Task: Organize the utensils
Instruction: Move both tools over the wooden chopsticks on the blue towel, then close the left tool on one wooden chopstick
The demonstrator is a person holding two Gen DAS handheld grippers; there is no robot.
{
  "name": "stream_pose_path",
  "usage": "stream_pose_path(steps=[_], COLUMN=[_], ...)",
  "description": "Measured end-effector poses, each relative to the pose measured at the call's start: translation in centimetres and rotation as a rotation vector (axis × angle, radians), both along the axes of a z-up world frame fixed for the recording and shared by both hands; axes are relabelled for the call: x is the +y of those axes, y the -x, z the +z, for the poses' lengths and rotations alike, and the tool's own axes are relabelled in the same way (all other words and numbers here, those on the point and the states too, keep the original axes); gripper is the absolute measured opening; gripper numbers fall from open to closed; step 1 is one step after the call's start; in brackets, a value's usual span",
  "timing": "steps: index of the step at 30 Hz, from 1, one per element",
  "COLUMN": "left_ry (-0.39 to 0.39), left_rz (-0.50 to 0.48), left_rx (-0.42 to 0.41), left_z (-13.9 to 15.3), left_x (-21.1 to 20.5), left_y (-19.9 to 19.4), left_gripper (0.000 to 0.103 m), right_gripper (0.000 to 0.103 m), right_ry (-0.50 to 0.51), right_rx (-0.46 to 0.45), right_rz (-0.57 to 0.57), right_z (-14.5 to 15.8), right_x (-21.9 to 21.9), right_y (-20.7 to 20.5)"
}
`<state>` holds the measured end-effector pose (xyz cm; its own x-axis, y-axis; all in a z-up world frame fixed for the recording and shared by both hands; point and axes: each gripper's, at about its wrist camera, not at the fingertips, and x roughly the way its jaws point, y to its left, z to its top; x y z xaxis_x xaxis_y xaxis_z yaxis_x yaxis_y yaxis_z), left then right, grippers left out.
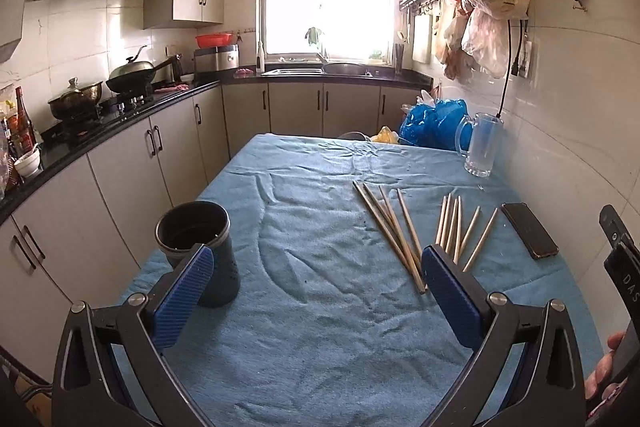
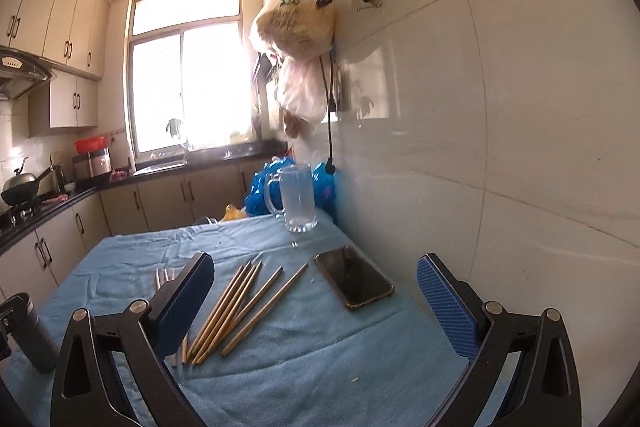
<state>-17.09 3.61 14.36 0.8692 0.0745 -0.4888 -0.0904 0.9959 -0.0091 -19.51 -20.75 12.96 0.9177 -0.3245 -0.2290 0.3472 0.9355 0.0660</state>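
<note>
Several wooden chopsticks lie in two loose fans on the blue tablecloth; the shorter fan is nearer the wall. A dark cylindrical holder stands upright at the table's left edge. My left gripper is open above the cloth, its left pad just in front of the holder, its right pad by the chopstick ends. In the right wrist view my right gripper is open over the chopsticks, nothing between its fingers. The holder shows at far left.
A black phone lies right of the chopsticks near the tiled wall. A glass mug stands at the table's far right corner, blue plastic bags behind it. Kitchen counter and cabinets run along the left. A hand shows at bottom right.
</note>
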Motion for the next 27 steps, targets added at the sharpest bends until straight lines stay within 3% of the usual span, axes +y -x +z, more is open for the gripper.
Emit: stream_pose_path(steps=[14, 21, 25, 27], left_ry=[0.005, 0.039, 0.096, 0.135], left_rz=[-0.021, -0.061, -0.105, -0.11], left_rx=[0.079, 0.16, 0.221, 0.273], left_z=[-1.3, -2.7, -3.8, -4.6], left_x=[-0.5, -1.0, -1.5, -1.8], left_y=[-2.2, -6.2, -9.6, -12.1], left_gripper=[0.103, 0.103, 0.103, 0.094], right_gripper=[0.103, 0.103, 0.103, 0.103], right_ry=[-0.021, -0.072, -0.101, -0.131], right_rx=[0.085, 0.177, 0.233, 0.263], right_rz=[0.037, 0.084, 0.1, 0.107], right_z=[-1.5, -3.6, -4.9, -5.6], right_x=[-0.8, -2.3, -3.5, -4.4], right_y=[-1.3, -3.0, -4.2, -4.8])
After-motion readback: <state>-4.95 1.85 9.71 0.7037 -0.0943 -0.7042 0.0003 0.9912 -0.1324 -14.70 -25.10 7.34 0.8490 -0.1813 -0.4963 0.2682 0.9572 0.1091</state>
